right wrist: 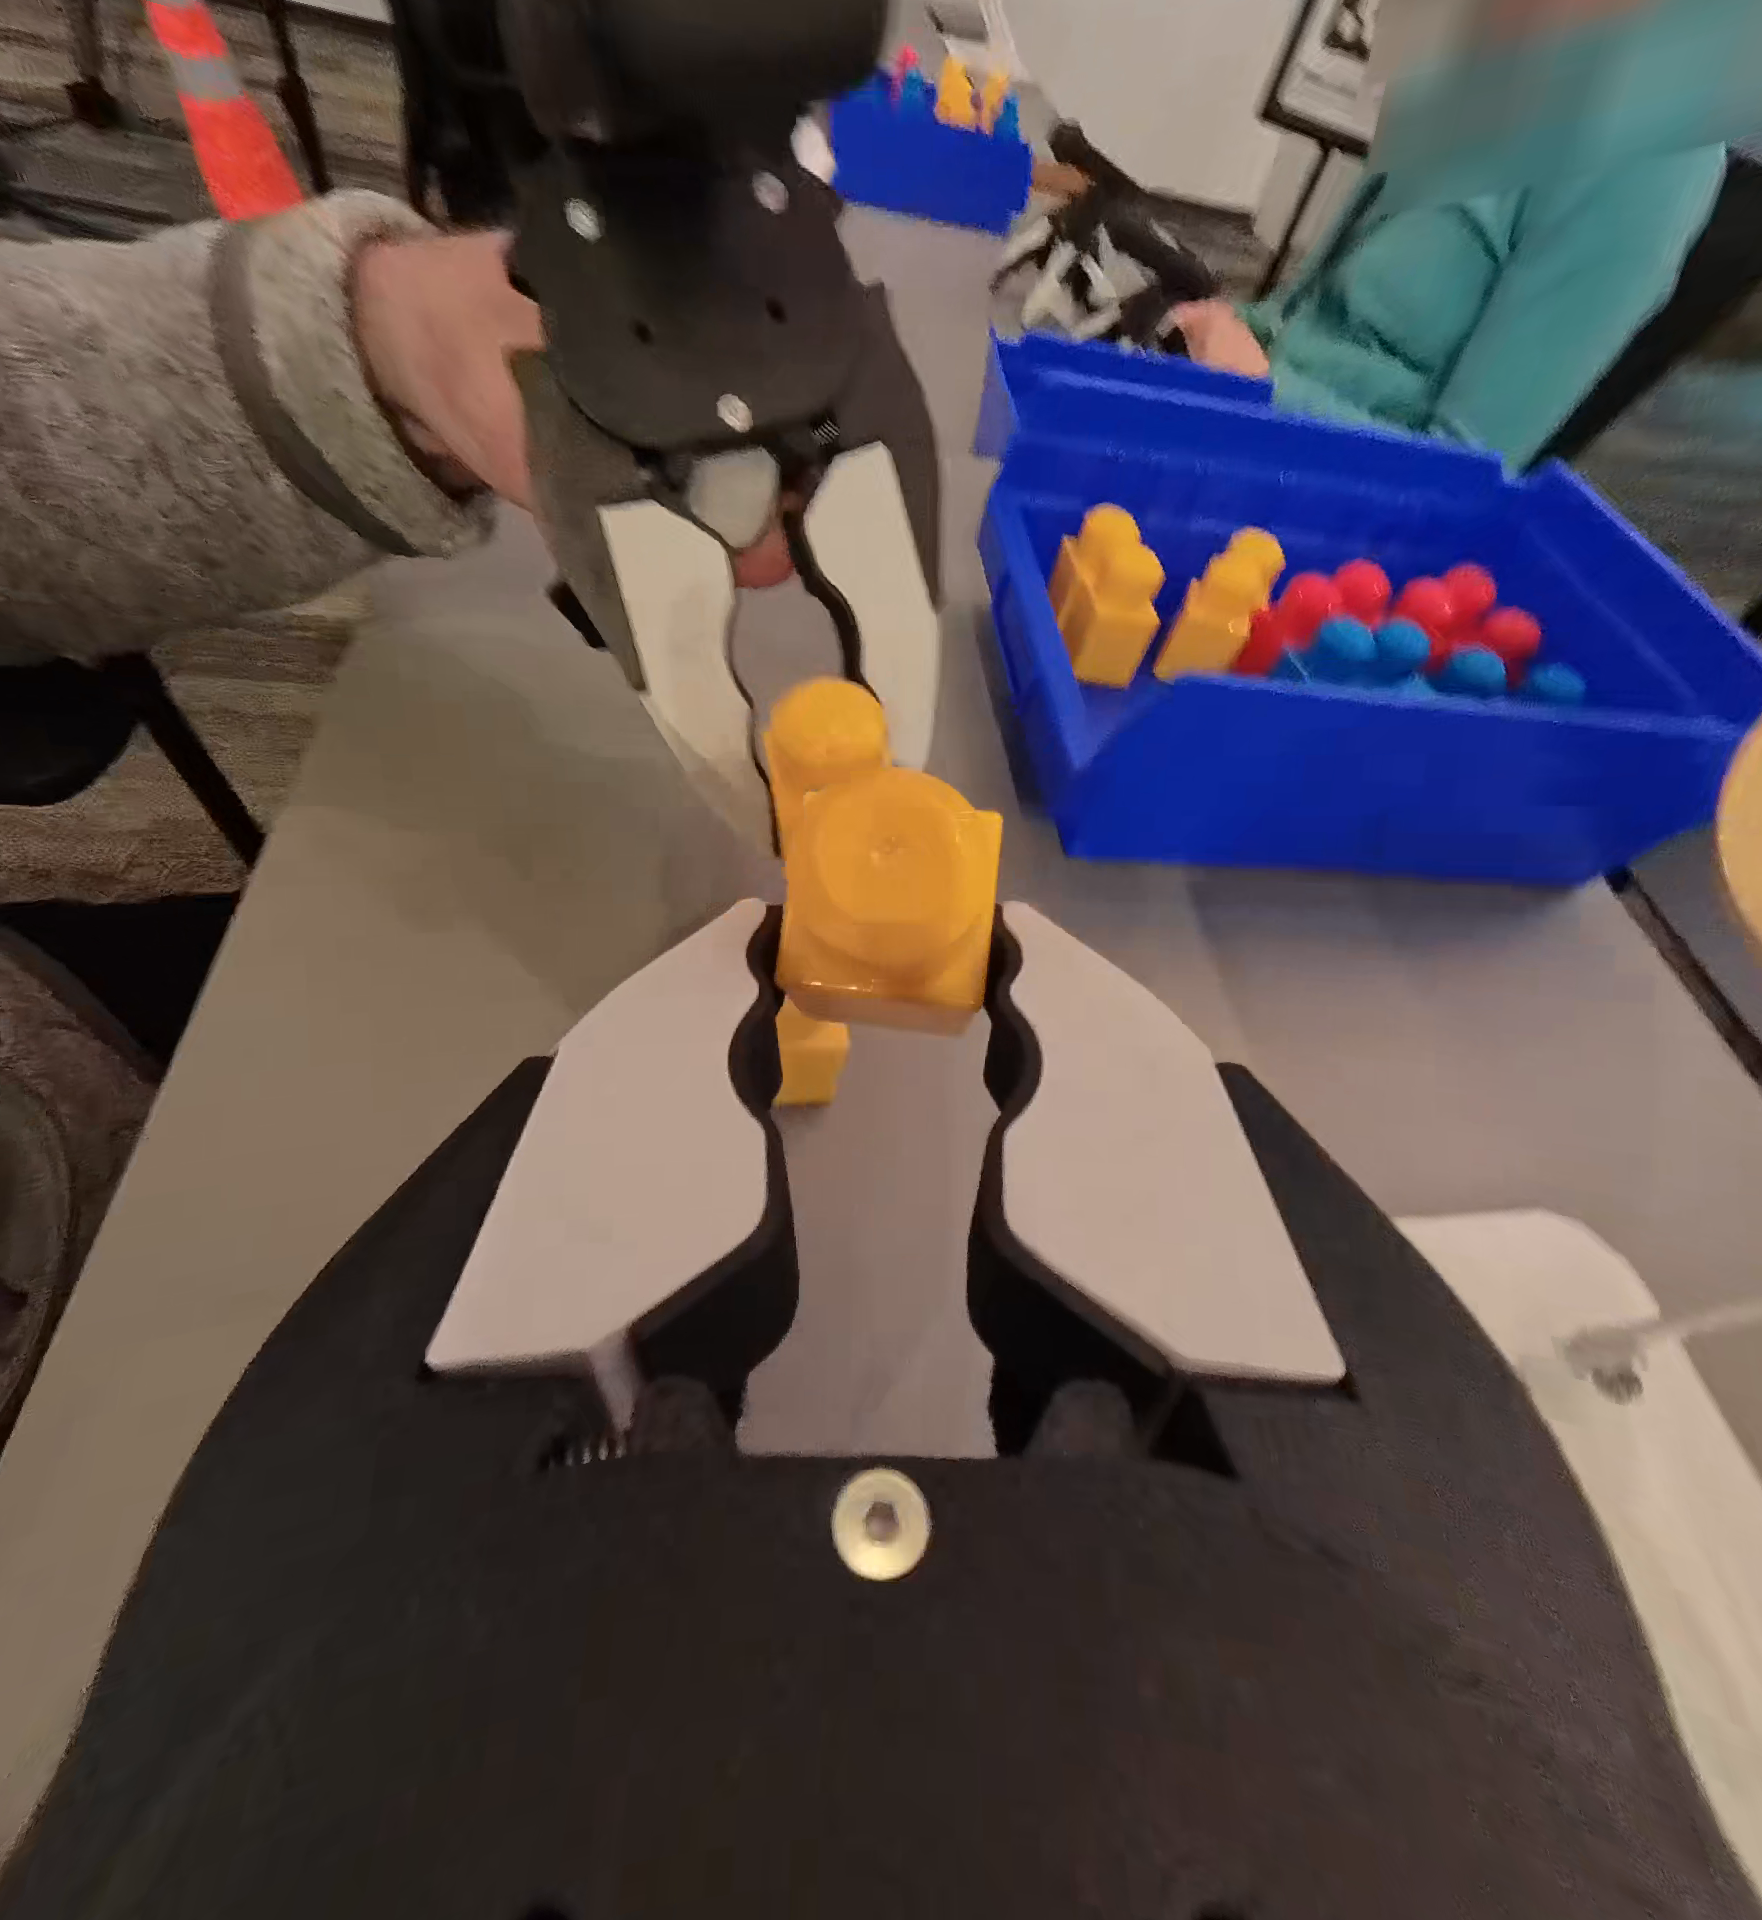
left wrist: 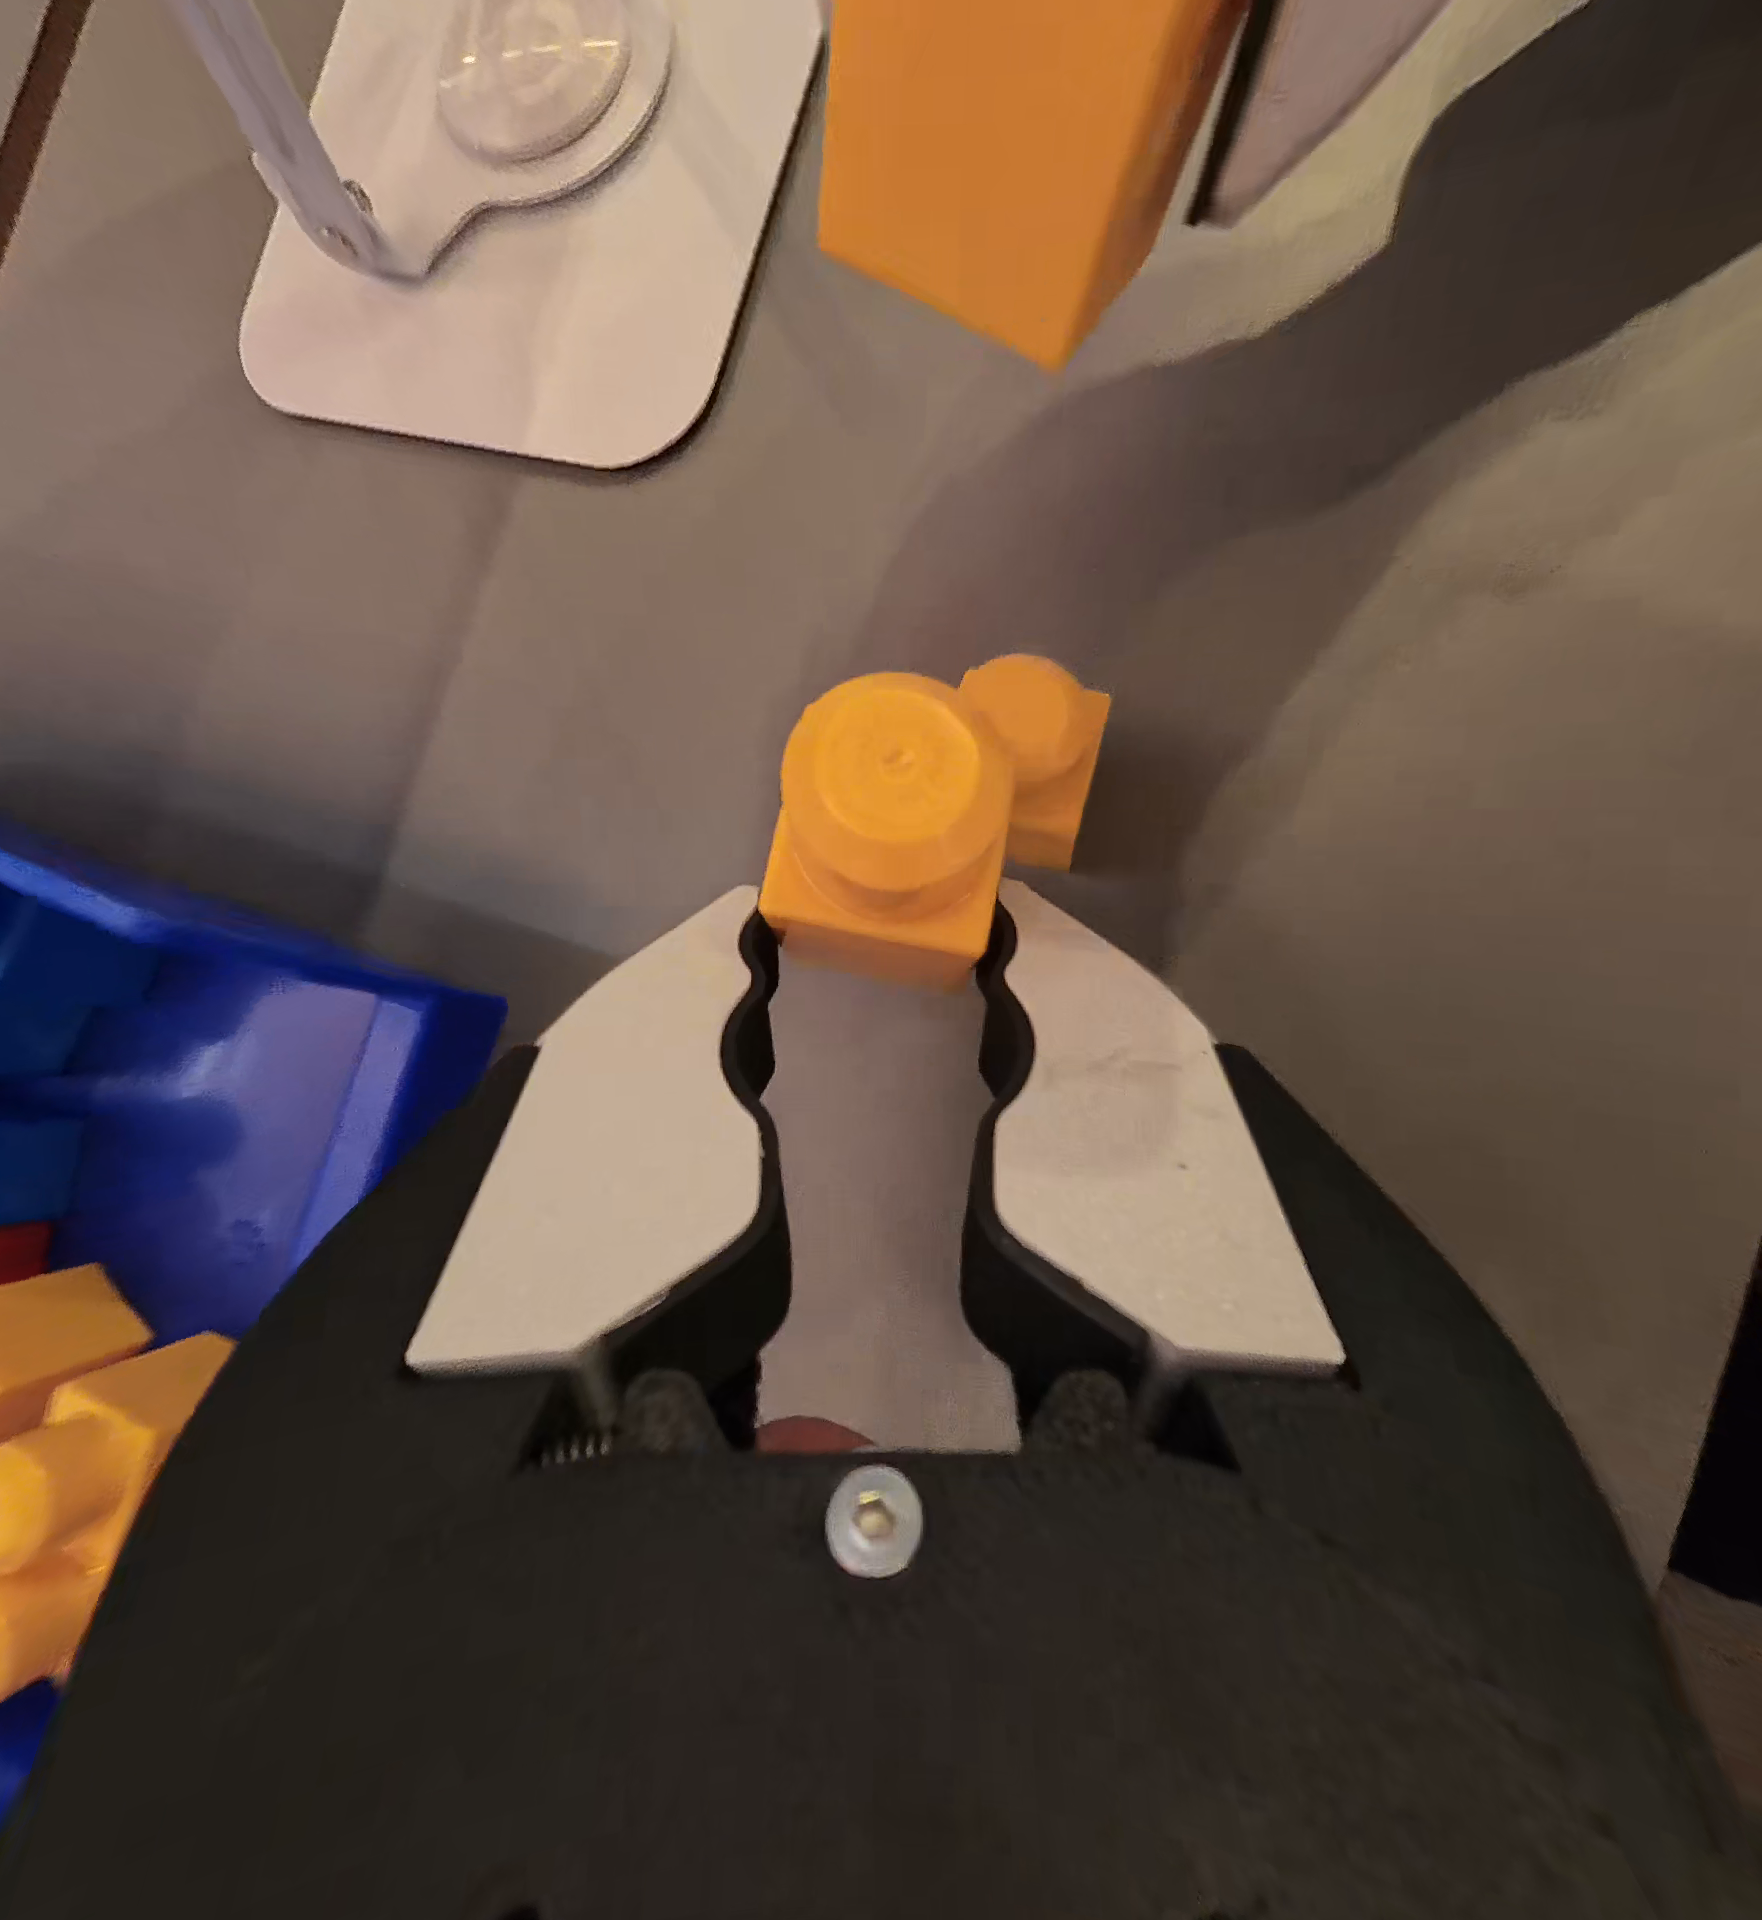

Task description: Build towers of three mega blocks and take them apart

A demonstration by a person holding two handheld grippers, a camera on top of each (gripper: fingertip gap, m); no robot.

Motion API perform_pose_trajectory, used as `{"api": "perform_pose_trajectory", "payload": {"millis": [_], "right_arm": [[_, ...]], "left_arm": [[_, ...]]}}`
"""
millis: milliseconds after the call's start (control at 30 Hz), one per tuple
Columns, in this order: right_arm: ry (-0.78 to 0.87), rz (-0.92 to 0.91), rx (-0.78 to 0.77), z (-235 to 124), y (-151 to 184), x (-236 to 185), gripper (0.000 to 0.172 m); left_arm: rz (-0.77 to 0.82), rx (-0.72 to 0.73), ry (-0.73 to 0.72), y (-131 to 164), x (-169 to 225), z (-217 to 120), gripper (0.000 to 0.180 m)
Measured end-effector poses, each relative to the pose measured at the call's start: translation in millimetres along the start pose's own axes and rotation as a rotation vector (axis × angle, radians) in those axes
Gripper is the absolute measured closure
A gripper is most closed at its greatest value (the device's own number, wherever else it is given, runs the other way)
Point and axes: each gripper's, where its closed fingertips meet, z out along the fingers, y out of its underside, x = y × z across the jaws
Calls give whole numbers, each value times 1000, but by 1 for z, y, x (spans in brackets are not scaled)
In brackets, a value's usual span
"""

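Note:
In the left wrist view my left gripper [left wrist: 877, 925] is shut on an orange block [left wrist: 887, 790], stud up, pinched at the fingertips above the grey table [left wrist: 544, 675]. A second orange block [left wrist: 1048, 769] stands just beyond it to the right. In the right wrist view my right gripper [right wrist: 882, 935] is shut on another orange block [right wrist: 887, 883], its stud facing the camera. The left gripper [right wrist: 835, 779] comes in from the far side there with its block [right wrist: 825, 727] between its fingers. A lone orange block [right wrist: 809, 1060] shows on the table under my right fingertips.
A blue bin [right wrist: 1376, 790] of orange, red and blue blocks sits at the right; it also shows in the left wrist view [left wrist: 285, 1039]. There is a white lamp base [left wrist: 503, 312] and a tall orange shape [left wrist: 1002, 156]. A sleeved hand [right wrist: 420, 364] holds the left gripper. A person in teal [right wrist: 1479, 260] stands behind the bin. The tips of one gripper are about 10 cm away from the tips of the other.

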Motion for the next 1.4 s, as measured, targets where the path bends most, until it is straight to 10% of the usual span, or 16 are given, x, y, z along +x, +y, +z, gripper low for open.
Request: {"api": "perform_pose_trajectory", "payload": {"millis": [1400], "right_arm": [[-90, -354, 22, -3, -18, -27, 134]], "left_arm": [[253, -204, -194, -59, 19, -12, 145]]}}
